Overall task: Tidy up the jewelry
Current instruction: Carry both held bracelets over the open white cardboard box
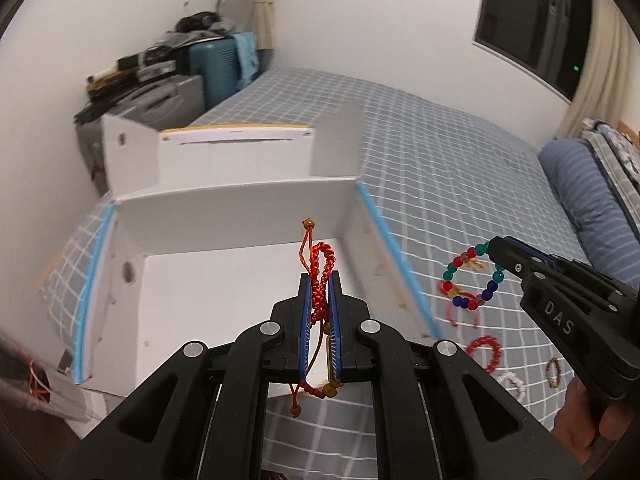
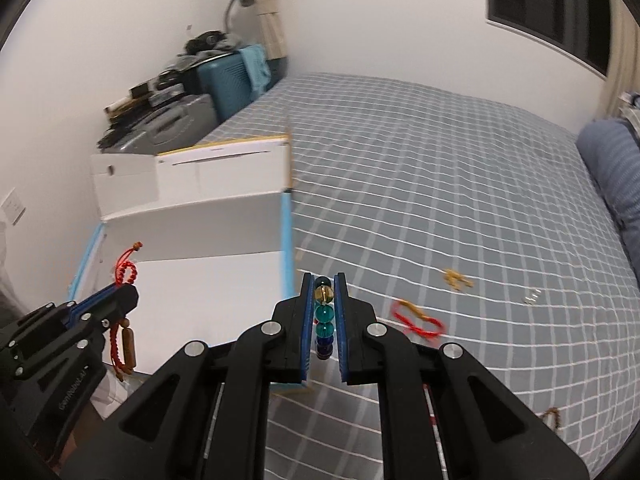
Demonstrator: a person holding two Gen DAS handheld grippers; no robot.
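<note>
- the left gripper [image 1: 319,280] is clenched on a red cord bracelet [image 1: 320,268], held over the open white box [image 1: 200,280] on the bed [image 1: 440,140].
- the cord's knotted loop pokes out past the fingertips; its loose ends and a tan bead dangle behind the jaws.
- the right gripper [image 2: 324,280] is clamped on a bead bracelet [image 2: 323,316], held above the bed just right of the box.
- seen from the left camera, the bead ring hangs free below the right tongs.
- both pieces look light. the cord is limp and will flop and snag; the beads look smooth, hard and apt to roll or slip.
- best hold, i judge: pinch across the cord's knots, or across one bead, squarely.
- more bracelets lie on the bed, among them a red one [image 2: 418,322].
</note>
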